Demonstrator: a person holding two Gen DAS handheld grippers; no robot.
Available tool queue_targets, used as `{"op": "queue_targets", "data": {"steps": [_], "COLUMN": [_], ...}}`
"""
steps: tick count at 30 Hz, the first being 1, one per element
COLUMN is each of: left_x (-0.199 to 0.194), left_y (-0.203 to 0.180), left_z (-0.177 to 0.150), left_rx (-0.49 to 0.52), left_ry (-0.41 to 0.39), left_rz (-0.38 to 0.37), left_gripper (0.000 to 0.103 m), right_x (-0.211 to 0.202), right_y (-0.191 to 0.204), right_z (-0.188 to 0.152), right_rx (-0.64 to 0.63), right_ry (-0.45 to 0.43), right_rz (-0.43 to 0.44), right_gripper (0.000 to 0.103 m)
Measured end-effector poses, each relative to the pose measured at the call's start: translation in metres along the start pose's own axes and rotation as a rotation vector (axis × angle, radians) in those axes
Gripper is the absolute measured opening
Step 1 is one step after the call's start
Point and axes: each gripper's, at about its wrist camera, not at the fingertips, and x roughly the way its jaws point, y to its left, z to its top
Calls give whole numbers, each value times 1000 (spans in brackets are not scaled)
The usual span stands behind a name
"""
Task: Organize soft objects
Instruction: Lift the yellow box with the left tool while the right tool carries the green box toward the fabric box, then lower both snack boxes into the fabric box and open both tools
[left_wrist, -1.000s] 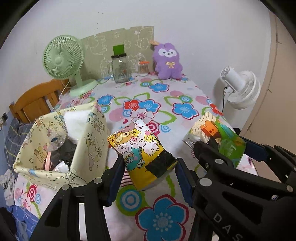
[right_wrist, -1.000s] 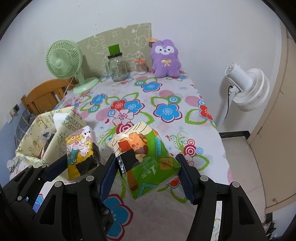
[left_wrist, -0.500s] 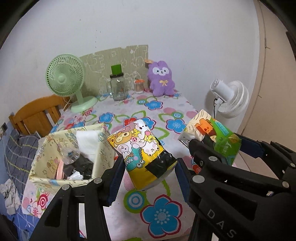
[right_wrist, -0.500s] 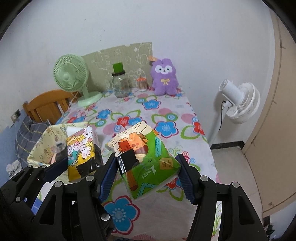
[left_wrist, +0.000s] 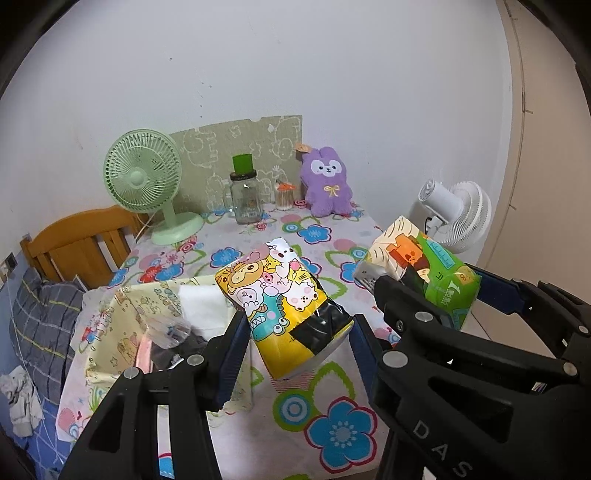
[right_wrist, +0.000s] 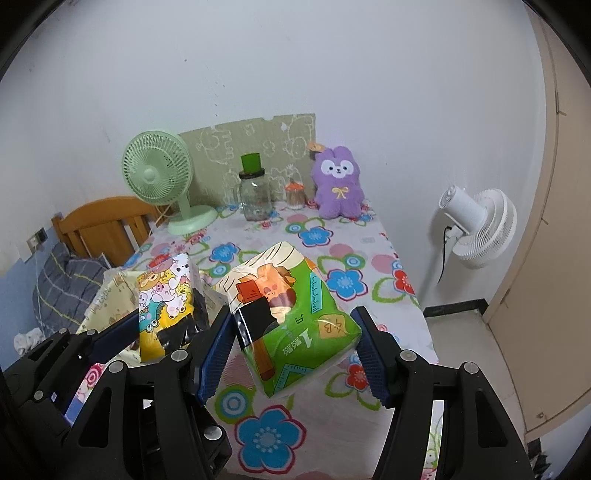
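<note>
My left gripper (left_wrist: 297, 332) is shut on a yellow cartoon tissue pack (left_wrist: 282, 302) and holds it in the air above the table's near edge. My right gripper (right_wrist: 295, 339) is shut on a green tissue pack (right_wrist: 291, 325), also held up, just right of the left one. Each pack shows in the other view: the green one (left_wrist: 424, 273), the yellow one (right_wrist: 166, 299). A pale yellow fabric box (left_wrist: 122, 325) with white and dark soft items stands at the table's near left. A purple plush rabbit (left_wrist: 327, 182) sits at the far edge.
The floral table (left_wrist: 325, 236) carries a green desk fan (left_wrist: 147, 177), a glass jar with green lid (left_wrist: 245, 195) and a small jar (left_wrist: 285, 194) at the back. A white floor fan (right_wrist: 476, 229) stands right, a wooden chair (left_wrist: 81, 243) left.
Both grippers, still holding their packs, have risen and pulled back from the table. The table and box now look farther and lower.
</note>
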Motion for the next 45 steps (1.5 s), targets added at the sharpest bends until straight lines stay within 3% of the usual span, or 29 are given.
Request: {"op": "queue_targets", "data": {"steps": [14,27,39,45], "left_x": [6,23,52,74], "left_y": [41,83,119,138], "left_z": [3,2,-7,-21], "left_rx": [-28,-62,-101,-162], "left_ry": [-8,4,53,128], "left_rz": [19,86,124,130], "left_gripper": [57,57,58,58], "right_x": [14,44,83,103], "right_y": [39,78,107,120], "right_z": [9,18,16,12], "right_rx": [-19,-54,-81,-90], "right_ry": [-7,18,83,121], "right_rz": [34,93,168,198], "right_gripper": [66,66,66,66]}}
